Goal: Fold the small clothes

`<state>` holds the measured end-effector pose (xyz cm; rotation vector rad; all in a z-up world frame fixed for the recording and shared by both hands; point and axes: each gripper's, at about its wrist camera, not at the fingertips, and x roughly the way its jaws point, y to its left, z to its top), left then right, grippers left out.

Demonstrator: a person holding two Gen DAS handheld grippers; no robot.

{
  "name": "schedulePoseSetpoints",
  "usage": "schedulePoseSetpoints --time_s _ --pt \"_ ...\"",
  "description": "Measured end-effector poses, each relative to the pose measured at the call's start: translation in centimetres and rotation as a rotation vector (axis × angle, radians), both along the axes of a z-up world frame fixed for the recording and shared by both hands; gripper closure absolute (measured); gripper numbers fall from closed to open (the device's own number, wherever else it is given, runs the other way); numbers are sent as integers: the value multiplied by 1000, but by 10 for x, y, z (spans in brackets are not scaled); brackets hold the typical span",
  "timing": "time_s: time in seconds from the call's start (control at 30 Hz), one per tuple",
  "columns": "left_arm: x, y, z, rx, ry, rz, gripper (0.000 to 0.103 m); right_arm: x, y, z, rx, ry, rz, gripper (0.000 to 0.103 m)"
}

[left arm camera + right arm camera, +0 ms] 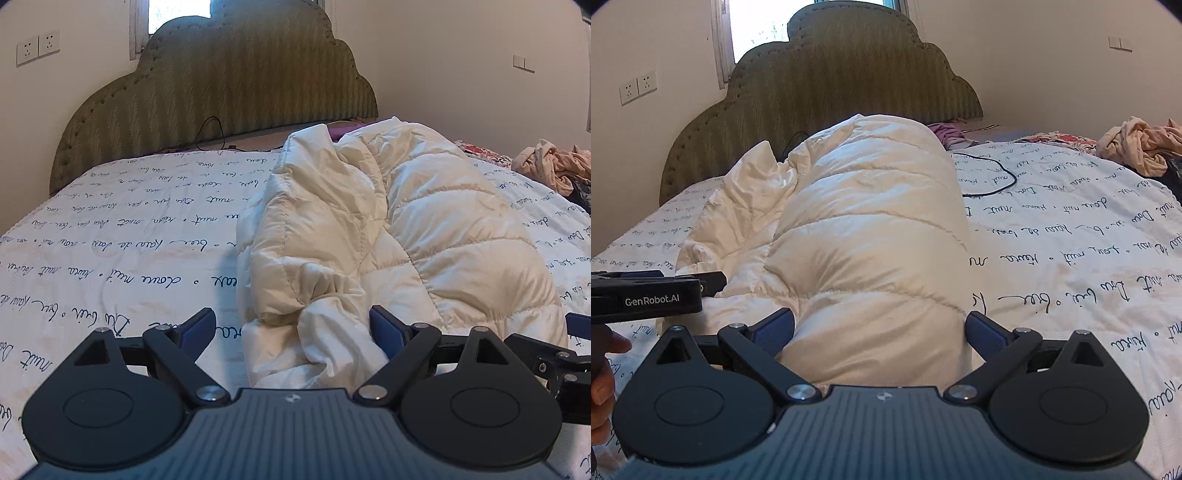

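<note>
Bed [110, 229]: fills most of both views; its white cover carries dark handwritten script.
Headboard [229, 85]: olive, scalloped top, studded edge, standing against the far wall under a bright window [757, 26].
Jacket [369, 229]: cream quilted puffer, lying along the middle of the bed from the near edge toward the headboard. Its right part is a smooth padded roll [871, 229]; its left part is crumpled and creased.
Clothes pile [1137, 144]: pinkish garments heaped at the far right of the bed, well apart from the jacket.
Purple cloth [945, 133]: a small bunch near the headboard, just behind the jacket's far end.
Left gripper [291, 328]: jaws spread wide. A bunched fold of the jacket's near end sits between the blue pads; the right pad [388, 328] lies against the fabric and the left one stands clear over the cover, so nothing is clamped.
Right gripper [881, 332]: jaws spread wide around the near end of the padded roll. The pads sit at the roll's two sides without squeezing it.
Hand [605, 369]: seen at the left edge of the right wrist view, under the black body of the left gripper.
Cable [993, 177]: thin, black, looped on the cover right of the jacket.
Sockets [37, 48]: two white ones on the left wall.
</note>
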<state>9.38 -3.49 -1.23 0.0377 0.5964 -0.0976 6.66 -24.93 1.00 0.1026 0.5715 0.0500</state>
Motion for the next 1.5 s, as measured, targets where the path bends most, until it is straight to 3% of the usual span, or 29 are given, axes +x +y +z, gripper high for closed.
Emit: schedulePoseSetpoints --time_s 0.83,1.5 --pt "-58 15 -1 -34 -27 27 10 -45 12 -14 -12 44 26 1" --pt "-77 30 -37 23 24 64 10 -58 24 -28 -45 82 38 0"
